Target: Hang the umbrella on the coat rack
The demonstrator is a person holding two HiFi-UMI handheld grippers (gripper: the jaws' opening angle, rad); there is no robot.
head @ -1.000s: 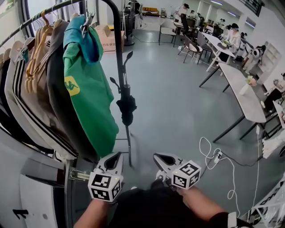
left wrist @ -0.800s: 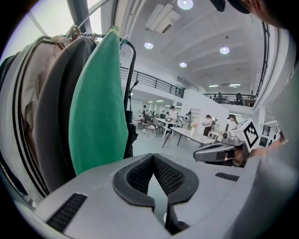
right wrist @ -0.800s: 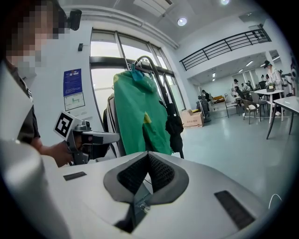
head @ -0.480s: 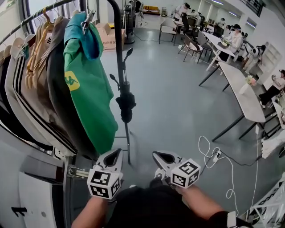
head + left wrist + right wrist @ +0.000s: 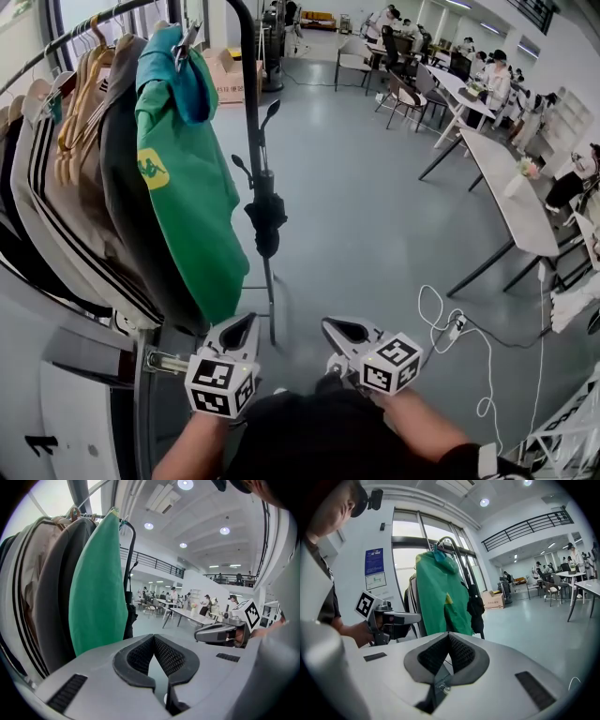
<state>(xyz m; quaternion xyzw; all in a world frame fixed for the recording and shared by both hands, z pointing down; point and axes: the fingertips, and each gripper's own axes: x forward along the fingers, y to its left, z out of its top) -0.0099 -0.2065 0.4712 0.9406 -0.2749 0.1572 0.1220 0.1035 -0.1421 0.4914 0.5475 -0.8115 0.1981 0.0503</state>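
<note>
The folded black umbrella [image 5: 266, 220] is found already hung on the black metal coat rack [image 5: 249, 103], just beside a green jacket [image 5: 187, 206] — left gripper [image 5: 242, 328] and right gripper [image 5: 337, 330] are held low, jaws pressed together, nothing gripped.

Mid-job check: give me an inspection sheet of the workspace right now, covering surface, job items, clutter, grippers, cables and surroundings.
Surface: grey floor, bare near the rack.
Job's things: black folded umbrella hangs against the upright post of the coat rack; the hook holding it is too small to tell.
Clutter: green jacket and other coats crowd the rail; cardboard box behind.
Grippers: left gripper and right gripper are both shut, empty, held low and short of the rack.
Cables: white cable and socket block loose on the floor at right.
Surroundings: long tables, with people seated farther back.
</note>
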